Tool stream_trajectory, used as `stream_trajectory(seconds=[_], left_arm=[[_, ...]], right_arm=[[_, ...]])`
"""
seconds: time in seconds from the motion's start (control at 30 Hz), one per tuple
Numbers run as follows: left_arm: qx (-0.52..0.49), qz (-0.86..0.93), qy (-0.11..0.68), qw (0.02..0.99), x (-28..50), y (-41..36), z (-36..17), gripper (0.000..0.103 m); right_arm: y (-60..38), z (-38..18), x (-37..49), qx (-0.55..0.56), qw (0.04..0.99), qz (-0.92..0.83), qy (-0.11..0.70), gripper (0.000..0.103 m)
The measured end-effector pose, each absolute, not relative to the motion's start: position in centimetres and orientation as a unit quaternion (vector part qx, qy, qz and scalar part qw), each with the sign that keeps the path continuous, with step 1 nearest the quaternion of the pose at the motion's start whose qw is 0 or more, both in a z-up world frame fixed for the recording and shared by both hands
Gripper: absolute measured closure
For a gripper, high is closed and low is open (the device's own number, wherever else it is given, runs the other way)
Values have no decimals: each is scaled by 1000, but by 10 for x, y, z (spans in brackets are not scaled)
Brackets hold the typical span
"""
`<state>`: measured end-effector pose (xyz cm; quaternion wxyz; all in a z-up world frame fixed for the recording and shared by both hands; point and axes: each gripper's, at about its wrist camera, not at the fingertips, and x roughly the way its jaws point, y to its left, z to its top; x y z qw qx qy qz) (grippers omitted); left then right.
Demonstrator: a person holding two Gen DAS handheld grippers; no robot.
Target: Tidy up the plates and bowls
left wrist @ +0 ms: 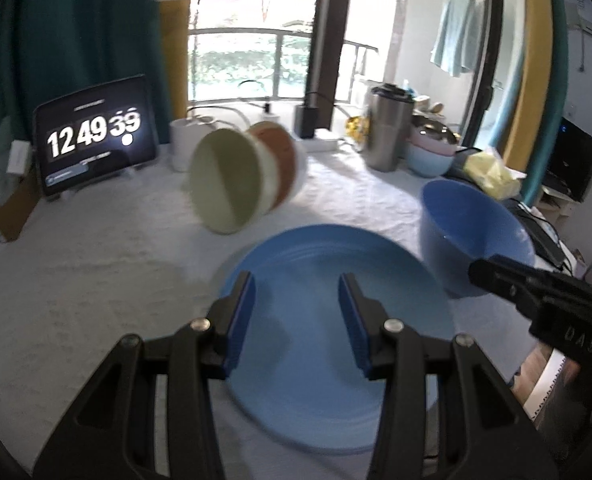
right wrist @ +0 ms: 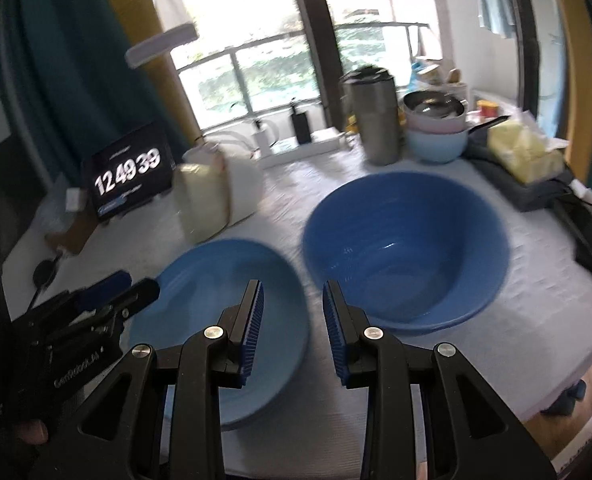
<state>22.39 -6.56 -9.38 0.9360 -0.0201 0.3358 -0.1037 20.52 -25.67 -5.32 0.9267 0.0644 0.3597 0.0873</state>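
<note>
The light blue plate [left wrist: 335, 320] lies flat on the counter [left wrist: 96, 280], just left of the deep blue bowl [right wrist: 405, 248]; neither looks stacked yet. Behind the plate, small bowls [left wrist: 244, 176] stand nested on edge. The left gripper [left wrist: 296, 320] and right gripper [right wrist: 292, 332] hover with fingers apart, holding nothing, so most sorting seems left.

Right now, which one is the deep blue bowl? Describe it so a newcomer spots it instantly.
Start at the white-covered table in front of the window. Near its front edge sit two blue dishes side by side: a shallow light blue plate and, to its right, the deep blue bowl. The bowl is darker, with tall steep sides and ridged rings inside, unlike the flat plate.
</note>
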Motion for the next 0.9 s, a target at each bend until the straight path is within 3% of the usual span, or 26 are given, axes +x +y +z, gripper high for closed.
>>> stream_trajectory(seconds=[0.5, 0.63, 0.9], left_arm=[[-10, -68, 383, 921, 232, -49, -141, 58], [-9, -69, 418, 906, 242, -50, -157, 55], [-60, -94, 415, 903, 242, -40, -160, 54]], right_arm=[[-247, -122, 230, 70, 884, 59, 458, 70], [-247, -128, 233, 83, 881, 72, 460, 70], [-244, -129, 238, 86, 883, 76, 455, 63]])
